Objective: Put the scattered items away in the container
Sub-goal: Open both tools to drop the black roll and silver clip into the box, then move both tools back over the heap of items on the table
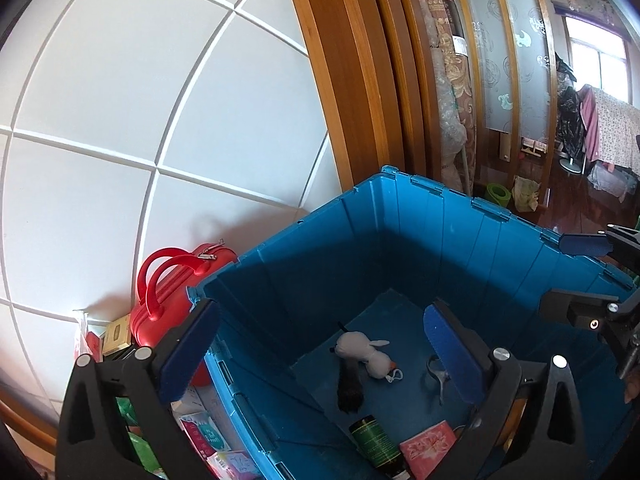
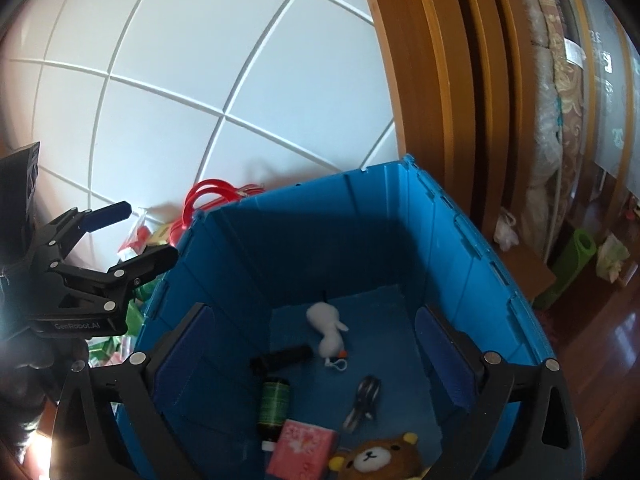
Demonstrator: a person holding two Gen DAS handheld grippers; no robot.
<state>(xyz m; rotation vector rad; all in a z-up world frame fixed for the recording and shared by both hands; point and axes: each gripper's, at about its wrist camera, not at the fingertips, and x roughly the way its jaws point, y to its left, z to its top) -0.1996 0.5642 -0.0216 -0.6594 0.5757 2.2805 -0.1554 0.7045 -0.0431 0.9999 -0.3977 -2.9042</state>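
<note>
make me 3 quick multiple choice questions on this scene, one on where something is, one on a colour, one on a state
1. Where does the white plush toy lie?
A. on the floor of the bin
B. on the red case
C. between the jaws of a gripper

2. What colour is the storage bin?
A. green
B. blue
C. grey

3. How does the right gripper stand?
A. shut on the bottle
B. shut and empty
C. open and empty

Answers:
1 A, it rests on the bin's bottom beside a dark tube.
2 B, its walls and floor are blue in both views.
3 C, its fingers stand wide apart over the bin with nothing between them.
</note>
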